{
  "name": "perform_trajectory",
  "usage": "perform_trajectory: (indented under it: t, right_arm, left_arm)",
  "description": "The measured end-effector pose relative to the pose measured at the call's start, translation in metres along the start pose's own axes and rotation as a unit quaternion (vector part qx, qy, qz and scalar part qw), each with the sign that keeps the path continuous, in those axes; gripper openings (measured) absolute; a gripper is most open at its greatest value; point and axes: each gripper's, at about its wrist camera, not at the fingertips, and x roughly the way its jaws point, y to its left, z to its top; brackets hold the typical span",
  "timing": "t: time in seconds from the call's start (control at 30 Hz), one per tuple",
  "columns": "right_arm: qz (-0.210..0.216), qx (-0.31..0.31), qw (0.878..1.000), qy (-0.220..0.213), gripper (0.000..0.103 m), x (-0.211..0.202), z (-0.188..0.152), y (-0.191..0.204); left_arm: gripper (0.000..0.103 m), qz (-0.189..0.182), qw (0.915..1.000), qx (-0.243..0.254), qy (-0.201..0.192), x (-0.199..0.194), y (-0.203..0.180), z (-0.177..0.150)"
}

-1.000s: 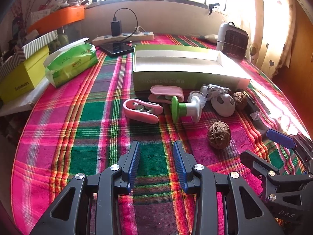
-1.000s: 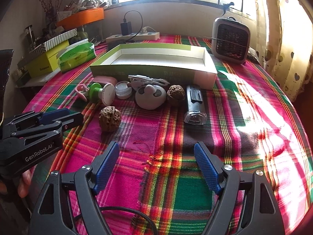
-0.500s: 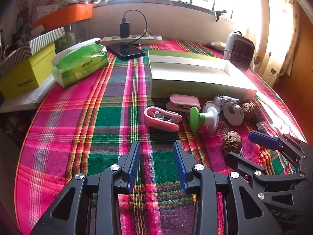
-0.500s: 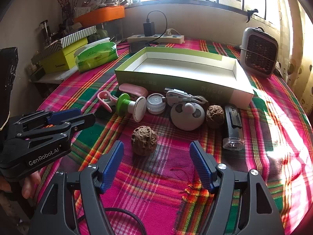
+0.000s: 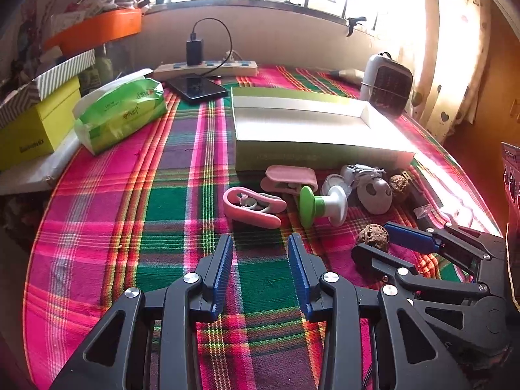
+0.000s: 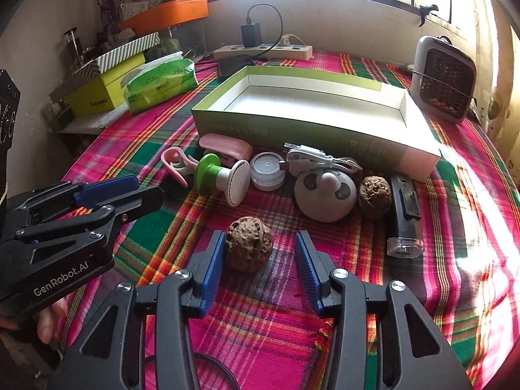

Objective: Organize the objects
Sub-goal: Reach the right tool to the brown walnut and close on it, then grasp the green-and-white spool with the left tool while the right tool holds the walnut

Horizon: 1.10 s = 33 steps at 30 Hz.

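A brown wrinkled walnut (image 6: 249, 243) lies on the plaid cloth between the fingers of my right gripper (image 6: 260, 237). Its jaws are closing: the left pad (image 6: 214, 260) is at the nut's side and the right pad stands a gap away. From the left wrist view the same walnut (image 5: 373, 237) sits inside the right gripper (image 5: 373, 240). My left gripper (image 5: 260, 239) hovers open over bare cloth, nothing between its fingers, and shows as the left gripper (image 6: 148, 188) beside the nut. The open green-and-white box (image 6: 292, 126) stands behind.
In front of the box lie a pink clip (image 6: 175, 162), a pink case (image 6: 227, 146), a green-and-white spool (image 6: 224, 177), a small round jar (image 6: 267, 170), a grey panda gadget (image 6: 325, 195) with a cable, a second walnut (image 6: 374, 196) and a black lighter (image 6: 404, 208). Heater (image 6: 445, 78) back right, tissue pack (image 6: 159, 81) back left.
My right gripper has come forward to the walnut and its jaws have narrowed around it. The left gripper has stayed open, hardly moving.
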Motion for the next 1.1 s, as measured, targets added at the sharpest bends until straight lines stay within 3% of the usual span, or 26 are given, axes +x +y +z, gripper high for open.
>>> perform_trajectory:
  t: [0.17,0.73,1.1]
  right_arm:
    - [0.004,0.013,1.000,-0.002,0.031,-0.002,-0.001,-0.007]
    - [-0.013,0.031,0.999,-0.008,0.031,-0.012,-0.007,-0.027]
    - [-0.005,0.024,1.000,-0.004,0.031,-0.010,-0.006,-0.028]
  left_arm:
    - [0.033,-0.012,0.9999,0.005,0.000,0.001,-0.006,0.003]
    - [0.036,-0.048,0.9982,0.035,0.012,0.014,-0.042,0.019]
    - [0.039,-0.027,0.9987,0.024,0.036,0.036,-0.046,0.026]
